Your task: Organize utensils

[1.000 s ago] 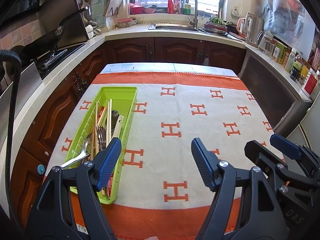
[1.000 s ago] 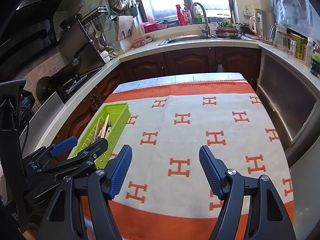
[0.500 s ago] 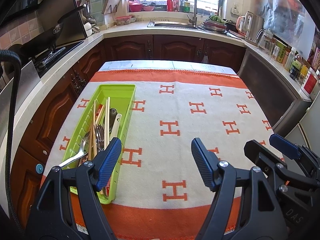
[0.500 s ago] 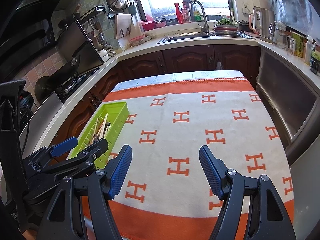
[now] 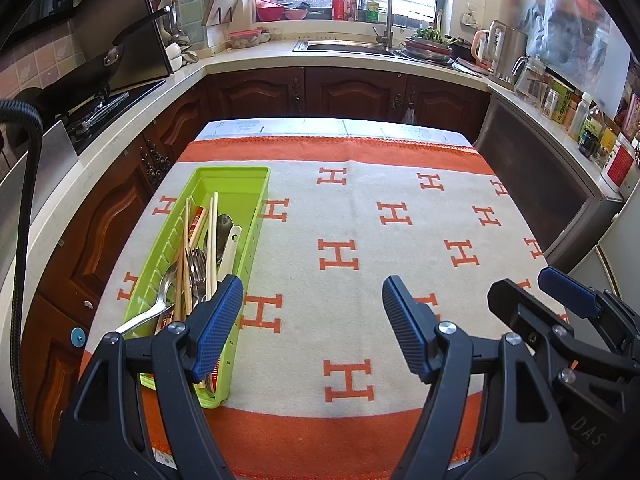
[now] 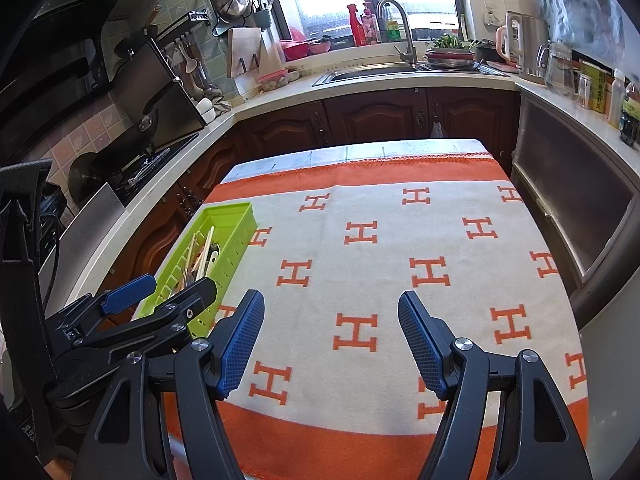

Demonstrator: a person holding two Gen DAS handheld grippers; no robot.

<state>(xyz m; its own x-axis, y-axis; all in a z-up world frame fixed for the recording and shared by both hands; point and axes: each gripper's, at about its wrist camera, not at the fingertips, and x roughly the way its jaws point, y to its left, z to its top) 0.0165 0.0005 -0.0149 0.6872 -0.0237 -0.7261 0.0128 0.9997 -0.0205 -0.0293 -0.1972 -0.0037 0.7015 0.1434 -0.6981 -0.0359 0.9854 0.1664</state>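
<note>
One long lime-green slotted plastic tray lies on one cream-and-orange cloth patterned with orange H letters. In the tray: one metal spoon, at least one metal fork, one white-handled utensil, and several pale wooden chopsticks whose exact number cannot be told in the tangle. Two black claws with blue pads: left claw, right claw.

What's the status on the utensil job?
Left gripper open, empty. Right gripper open, empty. Utensils piled in the green tray at the cloth's left edge. Nothing in the way.
</note>
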